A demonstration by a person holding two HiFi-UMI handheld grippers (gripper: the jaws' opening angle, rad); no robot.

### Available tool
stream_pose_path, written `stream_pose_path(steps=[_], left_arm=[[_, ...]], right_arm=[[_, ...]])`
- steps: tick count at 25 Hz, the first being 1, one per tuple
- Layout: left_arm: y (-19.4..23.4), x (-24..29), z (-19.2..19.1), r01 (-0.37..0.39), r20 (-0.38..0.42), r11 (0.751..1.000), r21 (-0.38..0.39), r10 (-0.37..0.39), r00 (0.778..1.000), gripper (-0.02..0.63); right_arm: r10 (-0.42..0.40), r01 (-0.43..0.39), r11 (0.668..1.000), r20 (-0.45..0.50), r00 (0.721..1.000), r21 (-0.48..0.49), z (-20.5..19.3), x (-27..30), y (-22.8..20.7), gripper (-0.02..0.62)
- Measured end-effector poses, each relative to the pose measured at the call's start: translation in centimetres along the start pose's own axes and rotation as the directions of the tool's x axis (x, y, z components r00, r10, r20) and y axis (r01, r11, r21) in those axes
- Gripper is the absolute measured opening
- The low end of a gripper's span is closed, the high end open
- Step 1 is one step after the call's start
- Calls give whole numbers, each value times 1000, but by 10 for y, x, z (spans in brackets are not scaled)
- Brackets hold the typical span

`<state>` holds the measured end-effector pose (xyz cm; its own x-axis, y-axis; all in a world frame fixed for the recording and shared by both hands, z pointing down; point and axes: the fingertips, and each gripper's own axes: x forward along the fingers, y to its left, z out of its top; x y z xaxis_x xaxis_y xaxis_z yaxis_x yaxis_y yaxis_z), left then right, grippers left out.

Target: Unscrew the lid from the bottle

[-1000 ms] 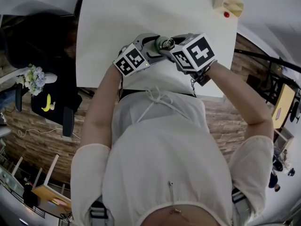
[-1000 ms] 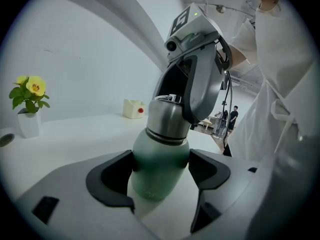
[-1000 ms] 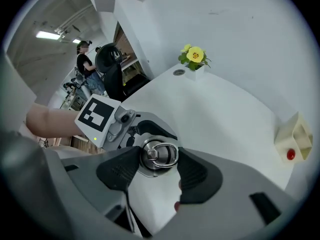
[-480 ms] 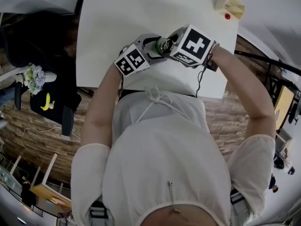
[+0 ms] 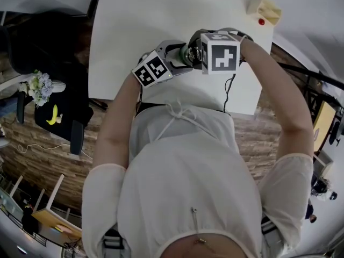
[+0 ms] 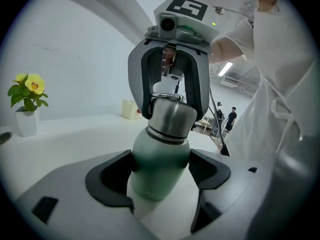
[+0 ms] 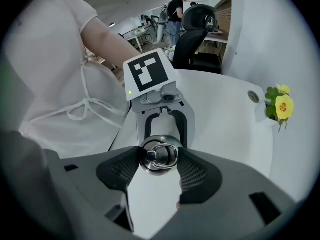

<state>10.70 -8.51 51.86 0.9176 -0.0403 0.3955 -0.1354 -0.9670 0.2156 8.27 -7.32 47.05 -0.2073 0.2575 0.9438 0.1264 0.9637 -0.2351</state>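
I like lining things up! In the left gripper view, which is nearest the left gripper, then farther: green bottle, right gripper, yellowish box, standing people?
1. Green bottle: between its jaws.
2. Right gripper: just beyond, on the lid.
3. Yellowish box: back of the table, left.
4. Standing people: far across the room, right.

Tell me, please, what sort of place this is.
Most likely an open office or workshop room, not a home. A plain white rectangular table serves as the workbench, a black padded office chair stands at its edge, and further desks with standing people fill the background.
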Motion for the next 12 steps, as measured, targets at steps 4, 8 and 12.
stream_pose_path(steps=[4,8,12], left_arm=[[0,0,0,1,2,1000,-5,-1,1000,364],[1,0,1,-2,10,1000,-9,2,1000,364],[1,-1,3,-4,17,1000,-2,4,1000,364]], right_arm=[[-108,96,989,111,988,110,1,-5,-8,300],[-240,121,919,286,928,376,6,-21,-10,314],[-381,130,763,278,882,633,-4,-21,-15,304]])
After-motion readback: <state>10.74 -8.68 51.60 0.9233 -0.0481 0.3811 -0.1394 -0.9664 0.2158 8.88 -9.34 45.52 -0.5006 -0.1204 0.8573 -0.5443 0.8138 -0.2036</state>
